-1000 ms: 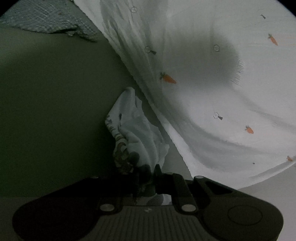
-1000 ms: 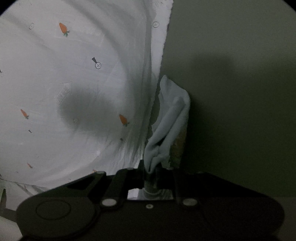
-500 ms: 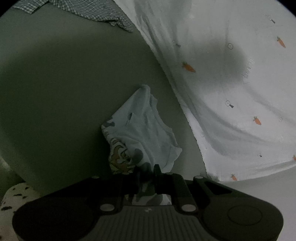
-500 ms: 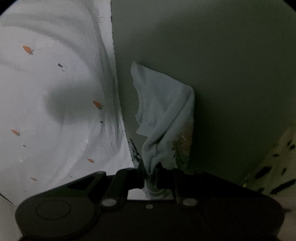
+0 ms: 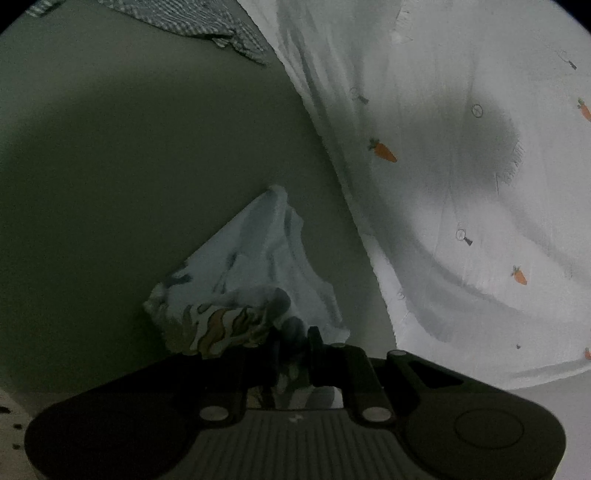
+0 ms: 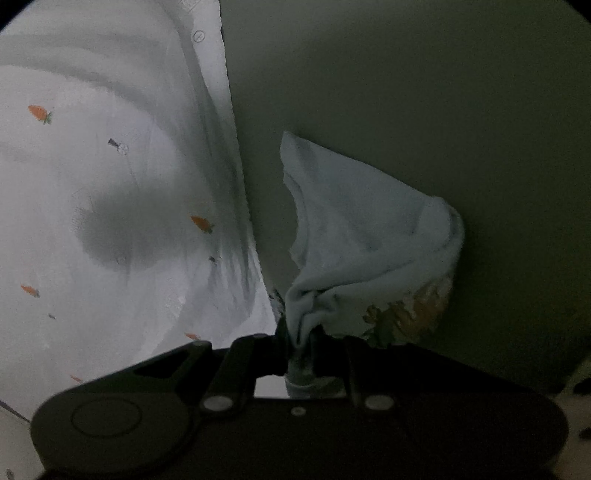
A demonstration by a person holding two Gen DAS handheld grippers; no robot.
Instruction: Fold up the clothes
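Between the fingers of the left gripper (image 5: 291, 343), a bunched corner of a small pale-blue garment (image 5: 258, 266), clamped tight, with a brown-and-yellow printed patch showing at the fold nearest the gripper. Beyond the pinch, fanned out into a pale triangle over the dull green surface (image 5: 129, 166). Just to its right, separated by a narrow strip of green, a white sheet with small orange carrots (image 5: 461, 184), rumpled and carrying a soft round shadow. Far up at the top edge, a checked grey cloth (image 5: 207, 22), well apart from everything else.

On the right side, much the same: right gripper (image 6: 301, 338) closed on another bunch of pale-blue fabric (image 6: 369, 221) (same garment or not, cannot tell), its printed patch hanging at the lower right. Carrot sheet (image 6: 110, 184) to its left, close beside but not touching
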